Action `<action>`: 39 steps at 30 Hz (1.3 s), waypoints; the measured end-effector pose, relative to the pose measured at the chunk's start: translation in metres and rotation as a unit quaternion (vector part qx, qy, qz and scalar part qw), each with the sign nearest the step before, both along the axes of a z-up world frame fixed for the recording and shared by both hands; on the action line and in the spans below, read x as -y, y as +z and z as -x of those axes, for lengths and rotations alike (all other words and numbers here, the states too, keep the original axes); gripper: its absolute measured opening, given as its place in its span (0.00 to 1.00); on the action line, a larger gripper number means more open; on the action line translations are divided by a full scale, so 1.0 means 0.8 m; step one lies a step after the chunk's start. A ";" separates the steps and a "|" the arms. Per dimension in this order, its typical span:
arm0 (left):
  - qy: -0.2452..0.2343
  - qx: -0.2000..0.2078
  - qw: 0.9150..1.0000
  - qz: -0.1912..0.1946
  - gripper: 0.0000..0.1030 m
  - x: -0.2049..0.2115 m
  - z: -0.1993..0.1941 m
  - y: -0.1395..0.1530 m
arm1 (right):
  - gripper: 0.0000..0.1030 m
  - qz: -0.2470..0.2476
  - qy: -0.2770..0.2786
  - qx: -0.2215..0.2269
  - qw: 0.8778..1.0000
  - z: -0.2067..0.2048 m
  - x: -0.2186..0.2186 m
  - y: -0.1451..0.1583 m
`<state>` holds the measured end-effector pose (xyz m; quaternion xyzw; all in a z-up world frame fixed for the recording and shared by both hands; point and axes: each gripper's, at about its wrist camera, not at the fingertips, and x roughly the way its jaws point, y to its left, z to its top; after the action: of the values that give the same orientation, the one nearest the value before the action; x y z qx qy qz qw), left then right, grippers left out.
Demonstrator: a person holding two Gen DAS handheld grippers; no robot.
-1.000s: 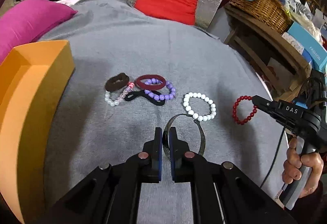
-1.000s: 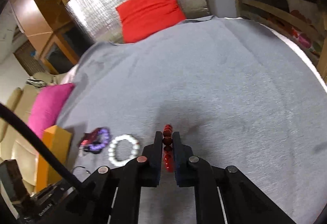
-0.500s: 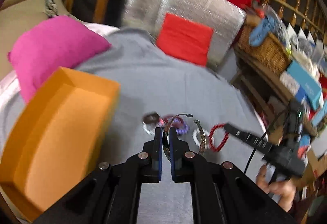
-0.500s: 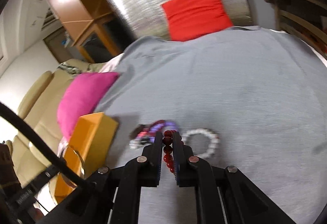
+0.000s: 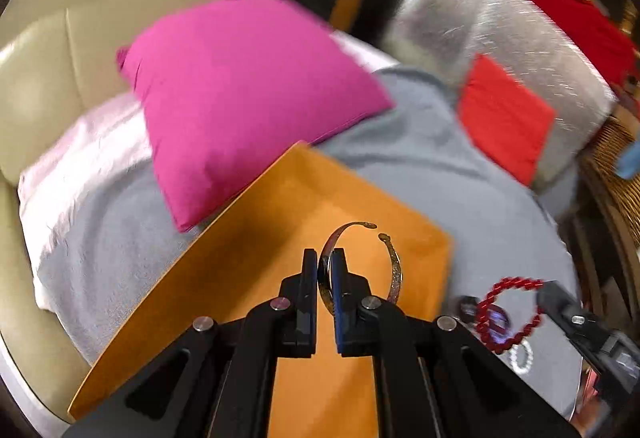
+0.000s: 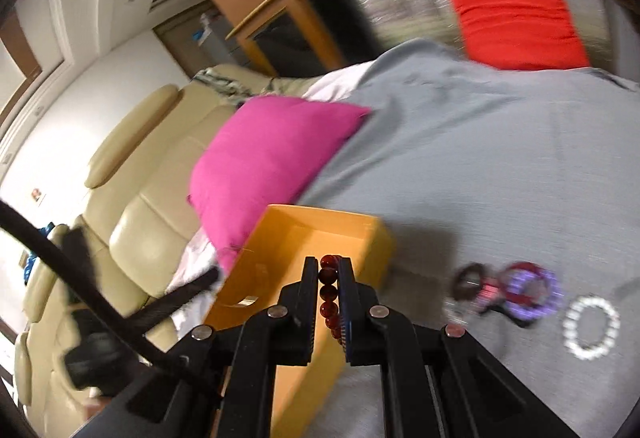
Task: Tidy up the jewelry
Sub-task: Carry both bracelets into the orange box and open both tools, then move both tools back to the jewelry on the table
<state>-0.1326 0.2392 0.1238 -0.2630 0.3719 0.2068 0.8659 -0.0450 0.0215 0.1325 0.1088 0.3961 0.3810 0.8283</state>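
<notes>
I see my left gripper (image 5: 325,265) clamped on an open metal bangle (image 5: 394,262) above the orange box (image 5: 256,238); my right gripper (image 6: 329,274) pinches dark-red beads (image 6: 329,292) over its near rim.

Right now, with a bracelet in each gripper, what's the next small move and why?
Probably lower the left gripper a little and open it. It is shut on the metal bangle, which hangs over the orange box, so a release should land inside. The right gripper, shut on the red beads, is only at the box's near edge and should follow after.
</notes>
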 end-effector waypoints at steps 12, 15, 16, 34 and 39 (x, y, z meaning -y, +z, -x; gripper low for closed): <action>0.020 -0.036 0.999 0.012 0.06 -0.049 -0.045 -0.052 | 0.10 0.080 0.029 -0.042 0.995 -0.049 -0.134 -0.052; 0.022 -0.044 0.999 0.004 0.06 -0.049 -0.055 -0.061 | 0.10 0.099 0.026 -0.048 0.994 -0.059 -0.148 -0.065; 0.022 -0.047 0.999 0.010 0.06 -0.050 -0.060 -0.066 | 0.10 0.101 0.025 -0.050 0.993 -0.063 -0.147 -0.069; 0.013 -0.015 1.000 0.005 0.48 -0.038 -0.067 -0.046 | 0.32 0.101 -0.010 -0.012 0.995 -0.070 -0.105 -0.056; 0.003 0.016 0.998 -0.063 0.56 0.000 -0.058 -0.003 | 0.32 0.066 -0.041 0.019 0.997 -0.051 -0.028 -0.028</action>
<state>-0.0863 0.2394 0.1212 -0.2126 0.3434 0.2279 0.8860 -0.0041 0.0441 0.1098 0.0630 0.3996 0.3221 0.8559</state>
